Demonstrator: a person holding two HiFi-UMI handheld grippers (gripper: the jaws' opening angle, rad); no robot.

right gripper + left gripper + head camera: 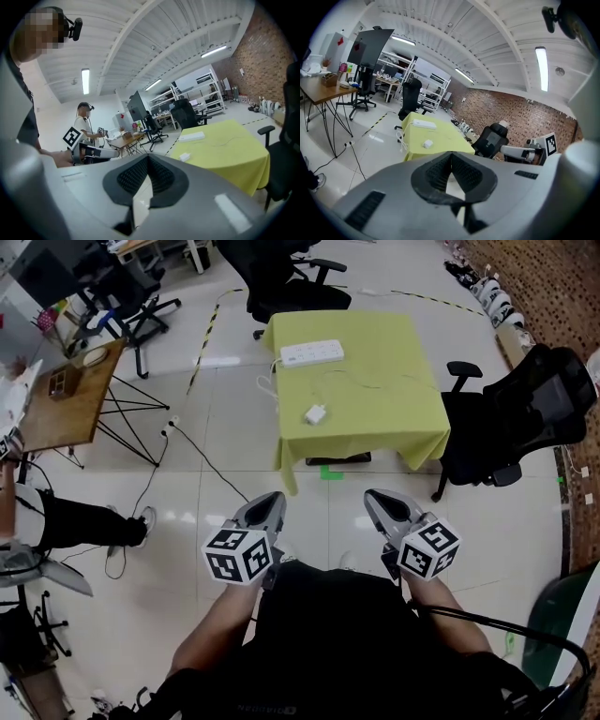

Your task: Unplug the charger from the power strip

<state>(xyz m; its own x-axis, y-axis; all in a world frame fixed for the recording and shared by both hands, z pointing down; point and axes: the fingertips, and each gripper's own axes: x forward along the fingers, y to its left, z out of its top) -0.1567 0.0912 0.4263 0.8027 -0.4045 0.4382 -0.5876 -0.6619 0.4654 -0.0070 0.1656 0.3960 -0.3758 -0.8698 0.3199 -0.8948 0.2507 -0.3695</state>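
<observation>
The left gripper (270, 501) and right gripper (378, 499) hover side by side over the tiled floor (225, 427), well short of the surface (384, 381) draped in yellow-green cloth. Both have their fingers (436, 173) clenched on nothing. The white power strip (312, 353) lies near the surface's far edge. The charger (315, 414) lies apart from it, near the front edge. A black office chair (525, 418) stands at the right.
</observation>
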